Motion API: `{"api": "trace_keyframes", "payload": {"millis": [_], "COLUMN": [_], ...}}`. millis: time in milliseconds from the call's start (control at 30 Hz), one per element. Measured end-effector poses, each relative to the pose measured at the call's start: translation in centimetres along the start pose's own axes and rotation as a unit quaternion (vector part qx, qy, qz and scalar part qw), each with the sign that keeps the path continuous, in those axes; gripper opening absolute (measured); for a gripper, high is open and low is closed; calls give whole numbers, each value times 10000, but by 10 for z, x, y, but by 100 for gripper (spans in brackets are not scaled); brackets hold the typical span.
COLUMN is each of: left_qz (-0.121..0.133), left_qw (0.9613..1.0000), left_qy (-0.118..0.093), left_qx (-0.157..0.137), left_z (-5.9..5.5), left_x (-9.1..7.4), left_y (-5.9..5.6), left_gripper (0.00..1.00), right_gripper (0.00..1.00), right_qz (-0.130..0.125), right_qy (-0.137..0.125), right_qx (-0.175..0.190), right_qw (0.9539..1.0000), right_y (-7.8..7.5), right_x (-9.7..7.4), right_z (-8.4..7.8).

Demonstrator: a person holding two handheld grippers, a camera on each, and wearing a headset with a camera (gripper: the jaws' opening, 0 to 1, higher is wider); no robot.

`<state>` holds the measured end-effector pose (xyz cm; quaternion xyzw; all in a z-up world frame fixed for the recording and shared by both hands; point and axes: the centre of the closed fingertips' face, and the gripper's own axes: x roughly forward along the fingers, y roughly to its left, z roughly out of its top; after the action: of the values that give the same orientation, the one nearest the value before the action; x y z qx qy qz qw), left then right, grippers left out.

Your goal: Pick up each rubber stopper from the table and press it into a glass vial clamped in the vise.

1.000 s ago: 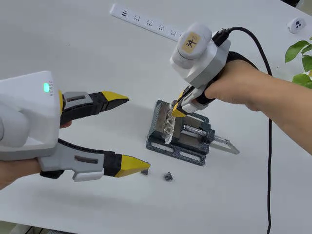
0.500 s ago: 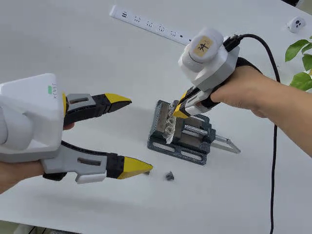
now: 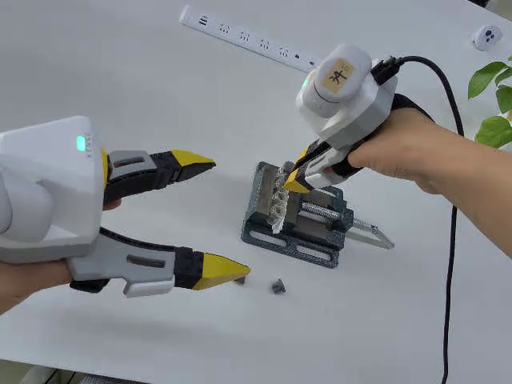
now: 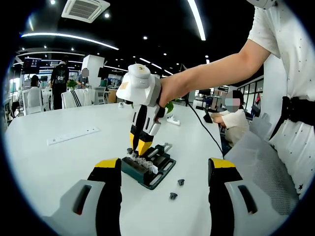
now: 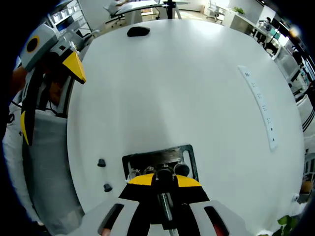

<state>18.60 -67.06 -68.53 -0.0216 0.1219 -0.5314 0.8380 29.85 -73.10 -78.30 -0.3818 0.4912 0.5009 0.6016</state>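
Note:
A dark grey vise [image 3: 320,232] holds a row of glass vials [image 3: 278,202] on the white table. My right gripper [image 3: 294,183] points down onto that row, its yellow tips close together. In the right gripper view its tips [image 5: 166,180] pinch a dark rubber stopper [image 5: 165,173] at the top of the middle vial. Two loose stoppers [image 3: 278,286] [image 3: 239,281] lie on the table in front of the vise. My left gripper [image 3: 219,218] hovers wide open at the left, holding nothing. Its lower tip is just above one loose stopper. The left gripper view shows the vise [image 4: 153,173] and both loose stoppers [image 4: 180,182].
A white power strip [image 3: 240,36] lies at the back. A black cable [image 3: 445,240] runs down the right side from the right gripper. Green leaves [image 3: 498,96] and a small white device [image 3: 486,38] sit at the far right. People sit in the room beyond.
My right gripper has shifted slightly up and to the right above the vials, with its body tilted further back. The left gripper has hardly moved.

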Motion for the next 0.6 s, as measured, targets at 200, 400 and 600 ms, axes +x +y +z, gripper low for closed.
{"api": "trace_keyframes", "payload": {"millis": [200,400,600], "left_qz": [0,-6,-3], "left_qw": [10000,10000,10000], "left_qy": [-1,21,39], "left_qx": [-3,8,-3], "left_z": [0,-1,-3], "left_x": [-1,-1,-2], "left_y": [0,-1,0], "left_gripper": [70,70,70], "right_gripper": [6,2,0], "right_qz": [-87,-93,-58], "right_qy": [-146,-283,-360], "right_qx": [-25,-56,-46], "right_qw": [9999,9995,9993], "right_y": [0,0,-1], "right_x": [-11,-10,-8], "right_z": [0,5,7]}}
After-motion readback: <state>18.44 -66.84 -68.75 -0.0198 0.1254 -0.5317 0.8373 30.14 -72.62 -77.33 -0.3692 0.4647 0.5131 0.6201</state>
